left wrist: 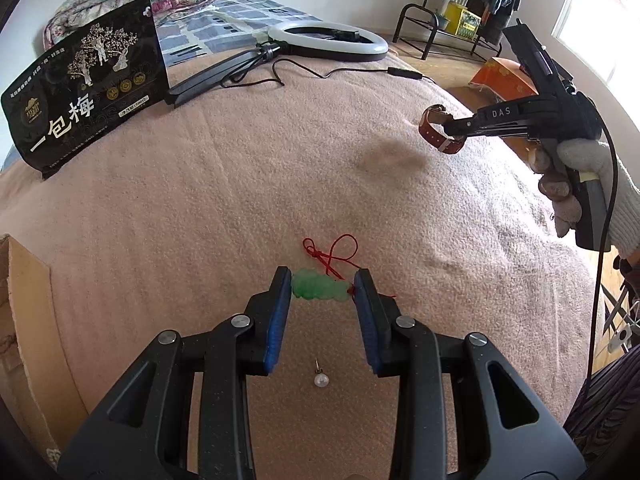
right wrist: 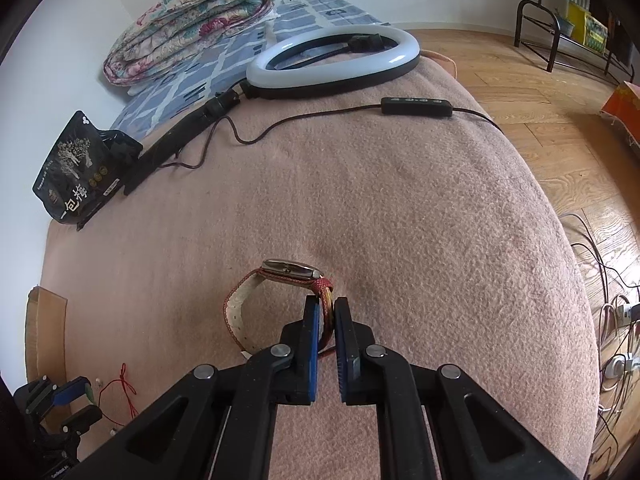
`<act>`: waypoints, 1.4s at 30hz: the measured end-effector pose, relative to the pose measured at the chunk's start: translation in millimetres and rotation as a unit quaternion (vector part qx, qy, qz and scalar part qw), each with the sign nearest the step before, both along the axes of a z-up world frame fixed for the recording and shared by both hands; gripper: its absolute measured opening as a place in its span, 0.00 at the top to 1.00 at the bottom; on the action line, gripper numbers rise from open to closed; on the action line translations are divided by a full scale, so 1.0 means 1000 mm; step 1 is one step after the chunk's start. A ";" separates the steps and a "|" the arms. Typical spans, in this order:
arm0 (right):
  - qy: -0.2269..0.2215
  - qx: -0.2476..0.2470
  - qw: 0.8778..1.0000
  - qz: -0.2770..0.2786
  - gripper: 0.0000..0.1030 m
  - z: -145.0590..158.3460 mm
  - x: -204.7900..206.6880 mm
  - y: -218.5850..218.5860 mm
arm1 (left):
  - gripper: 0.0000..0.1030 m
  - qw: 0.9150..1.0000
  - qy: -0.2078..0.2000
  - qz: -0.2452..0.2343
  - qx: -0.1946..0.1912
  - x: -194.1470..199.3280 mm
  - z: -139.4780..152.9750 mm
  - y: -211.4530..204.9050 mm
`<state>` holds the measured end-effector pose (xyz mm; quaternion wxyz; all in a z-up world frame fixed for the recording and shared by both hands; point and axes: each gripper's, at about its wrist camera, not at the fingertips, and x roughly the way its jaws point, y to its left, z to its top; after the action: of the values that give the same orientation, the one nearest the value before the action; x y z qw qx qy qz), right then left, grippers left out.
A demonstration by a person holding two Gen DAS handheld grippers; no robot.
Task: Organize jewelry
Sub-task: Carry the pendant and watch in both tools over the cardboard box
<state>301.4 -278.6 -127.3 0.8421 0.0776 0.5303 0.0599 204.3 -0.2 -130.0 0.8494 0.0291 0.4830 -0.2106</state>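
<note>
Straddling the green jade pendant [left wrist: 319,289] mid-blanket [left wrist: 200,200], the left gripper [left wrist: 322,292] stands released; close squarely on the stone, avoiding its red cord [left wrist: 332,254]. Toward the blanket's right edge, the right gripper [right wrist: 327,312] clenches the watch [right wrist: 280,296] strap aloft.

On the bed's pink blanket [right wrist: 400,220] lie a white ring light [right wrist: 334,62] with its cable, a black snack bag [left wrist: 86,82], and a folded floral quilt [right wrist: 192,16] behind.
</note>
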 end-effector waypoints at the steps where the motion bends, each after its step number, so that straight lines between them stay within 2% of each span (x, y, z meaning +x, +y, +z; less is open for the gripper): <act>1: -0.002 0.000 1.000 0.001 0.95 0.003 -0.002 0.000 | 0.69 1.000 -0.003 0.001 -0.002 -0.001 0.004 0.001; 21: -0.051 0.006 0.998 0.041 0.95 0.076 -0.068 0.026 | 0.69 0.998 -0.054 0.025 -0.030 -0.052 0.076 0.032; 34: -0.074 0.010 0.992 0.100 0.95 0.109 -0.109 0.081 | 0.69 0.994 -0.088 0.061 -0.035 -0.096 0.112 0.080; 42: -0.077 0.019 0.986 0.146 0.95 0.116 -0.129 0.126 | 0.69 0.989 -0.103 0.101 -0.032 -0.115 0.126 0.129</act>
<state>172.5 -152.9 -11.2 0.8612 0.0106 0.4680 0.1982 89.8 128.6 -4.3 0.9119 -0.0257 0.3866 -0.1356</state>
